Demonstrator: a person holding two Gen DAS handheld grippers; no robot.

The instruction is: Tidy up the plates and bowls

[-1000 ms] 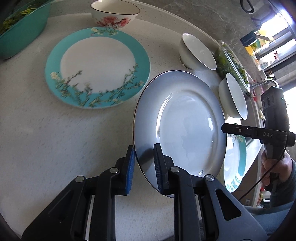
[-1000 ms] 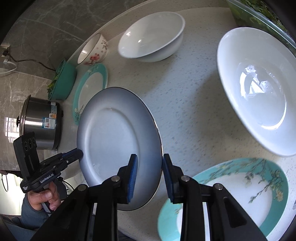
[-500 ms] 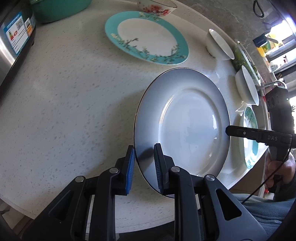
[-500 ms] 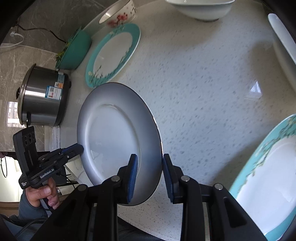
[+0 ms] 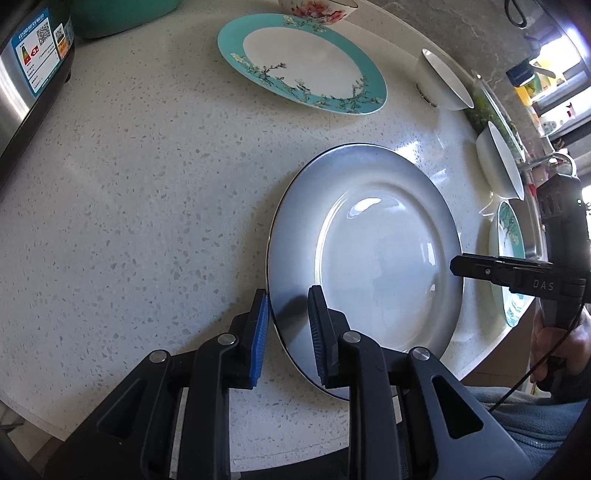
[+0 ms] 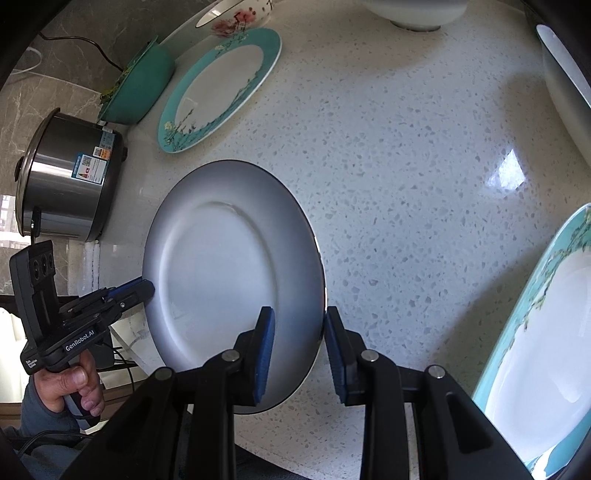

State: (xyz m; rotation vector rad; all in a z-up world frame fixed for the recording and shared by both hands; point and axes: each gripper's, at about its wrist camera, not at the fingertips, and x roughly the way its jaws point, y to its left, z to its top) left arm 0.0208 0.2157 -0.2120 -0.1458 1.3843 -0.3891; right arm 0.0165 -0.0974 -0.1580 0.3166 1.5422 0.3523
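A grey-rimmed white plate (image 5: 376,254) is held between both grippers over the near part of the speckled counter (image 5: 147,184). My left gripper (image 5: 286,321) is shut on its near rim. My right gripper (image 6: 297,347) is shut on the opposite rim of the same plate (image 6: 229,266); it also shows at the right of the left wrist view (image 5: 456,264). A teal floral plate (image 5: 301,61) lies farther back, and a second teal plate (image 6: 546,343) lies at the right edge.
A steel rice cooker (image 6: 70,181) stands at the left. A teal bowl of greens (image 6: 140,85) and a floral bowl (image 6: 236,18) sit at the back. Two white bowls (image 5: 441,81) (image 5: 502,162) and a glass dish of greens stand at the right.
Both grippers have carried the grey plate back toward the counter's near edge; the teal plate and bowls now lie farther away. Both stay shut on it.
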